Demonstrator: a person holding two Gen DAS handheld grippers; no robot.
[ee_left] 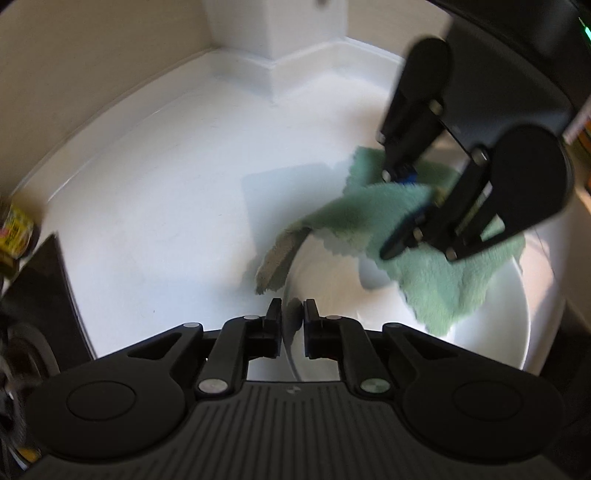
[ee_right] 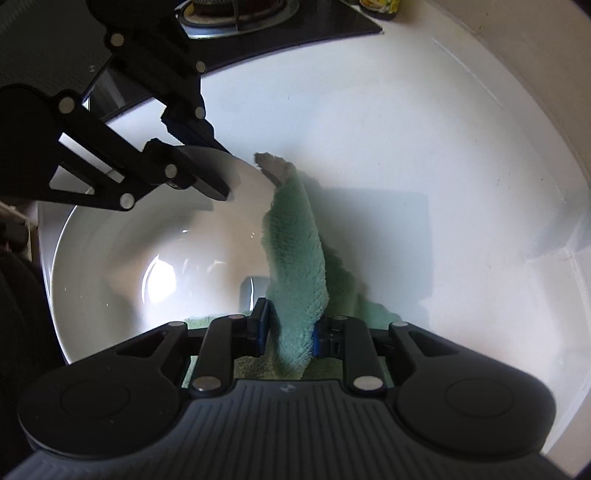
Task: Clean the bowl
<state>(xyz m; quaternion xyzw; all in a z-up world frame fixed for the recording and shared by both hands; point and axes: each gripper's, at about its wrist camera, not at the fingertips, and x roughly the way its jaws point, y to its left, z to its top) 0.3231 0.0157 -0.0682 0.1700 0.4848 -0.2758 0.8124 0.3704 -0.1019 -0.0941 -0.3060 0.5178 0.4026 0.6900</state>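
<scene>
A white bowl [ee_left: 332,273] [ee_right: 110,258] sits on the white counter. My left gripper [ee_left: 291,314] [ee_right: 219,166] is shut on the bowl's rim, one pad inside and one outside. A green fluffy cloth [ee_left: 436,288] [ee_right: 295,240] lies partly in the bowl, and one end hangs over the rim onto the counter. My right gripper [ee_left: 391,214] [ee_right: 290,328] points steeply down over the bowl, shut on a fold of that cloth. The part of the bowl's bottom under the cloth is hidden.
The white counter [ee_left: 166,206] runs back to a raised edge and a boxed corner [ee_left: 273,33]. A black hob [ee_right: 295,33] with a gas burner [ee_right: 236,11] borders the counter on the left gripper's side. A yellow-labelled jar [ee_left: 14,232] stands by the hob.
</scene>
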